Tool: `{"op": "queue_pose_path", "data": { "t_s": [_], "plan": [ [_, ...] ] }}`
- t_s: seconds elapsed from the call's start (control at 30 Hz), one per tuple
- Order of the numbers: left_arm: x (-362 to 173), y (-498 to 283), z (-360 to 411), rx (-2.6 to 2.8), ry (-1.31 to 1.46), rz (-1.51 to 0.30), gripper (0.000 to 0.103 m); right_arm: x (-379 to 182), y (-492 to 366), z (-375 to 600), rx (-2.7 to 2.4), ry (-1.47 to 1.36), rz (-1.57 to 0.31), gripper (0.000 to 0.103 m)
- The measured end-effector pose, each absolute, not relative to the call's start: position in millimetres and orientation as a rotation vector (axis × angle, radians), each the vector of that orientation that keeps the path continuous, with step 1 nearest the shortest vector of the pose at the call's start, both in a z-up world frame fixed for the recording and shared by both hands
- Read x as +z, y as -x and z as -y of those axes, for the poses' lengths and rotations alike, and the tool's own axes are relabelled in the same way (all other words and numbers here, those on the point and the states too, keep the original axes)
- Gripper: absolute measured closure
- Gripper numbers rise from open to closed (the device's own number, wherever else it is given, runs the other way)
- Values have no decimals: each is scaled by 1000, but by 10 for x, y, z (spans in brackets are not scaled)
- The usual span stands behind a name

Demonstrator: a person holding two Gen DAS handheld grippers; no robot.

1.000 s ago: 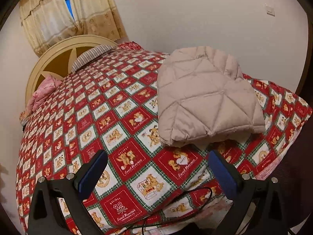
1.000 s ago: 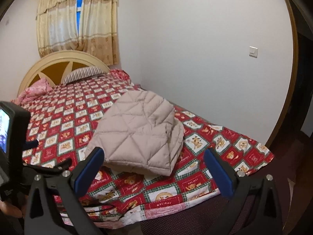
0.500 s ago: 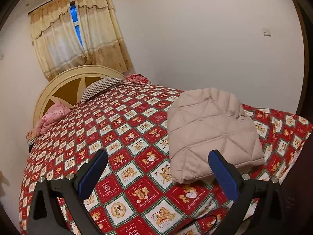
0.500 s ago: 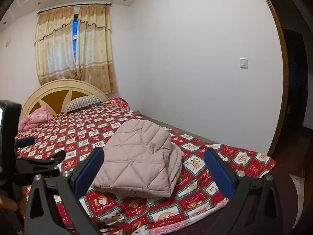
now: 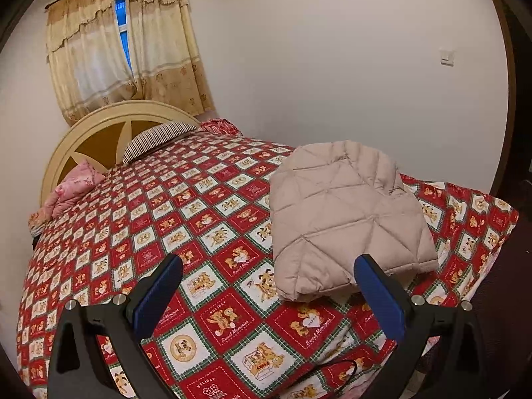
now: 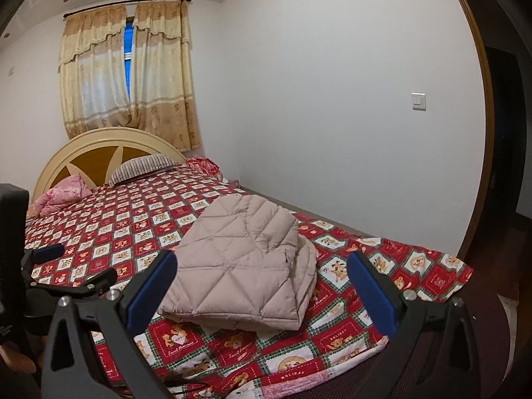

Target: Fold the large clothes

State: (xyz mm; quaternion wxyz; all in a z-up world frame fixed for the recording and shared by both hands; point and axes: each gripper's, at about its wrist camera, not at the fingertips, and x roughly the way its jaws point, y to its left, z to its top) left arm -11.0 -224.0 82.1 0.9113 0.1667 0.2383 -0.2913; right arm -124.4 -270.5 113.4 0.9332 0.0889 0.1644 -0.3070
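Both of my tools are hanging wide open and gripping nothing; my left tool [image 5: 267, 294] is hovering over the near edge of the bed [image 5: 139, 232]; my right tool [image 6: 262, 286] is hovering beside it, nearer the foot corner; the folded beige quilted jacket [image 6: 242, 266] is lying on the red teddy-bear bedspread [image 6: 126, 219] near that corner, just ahead of my blue fingers [image 5: 379, 302], apart from them.

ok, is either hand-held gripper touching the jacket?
Apart. Right wrist view: right hand-held gripper open, bedspread visible between fingers and jacket; left hand-held gripper well aside.
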Motion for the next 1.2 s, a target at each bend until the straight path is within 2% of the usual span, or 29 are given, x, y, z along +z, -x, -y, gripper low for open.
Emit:
{"op": "queue_pose_path", "data": {
  "t_s": [1.2],
  "plan": [
    [843, 118, 2241, -601, -319, -494, 1, 1112, 1210, 2736, -619, -183, -349, 0]
  ]
}}
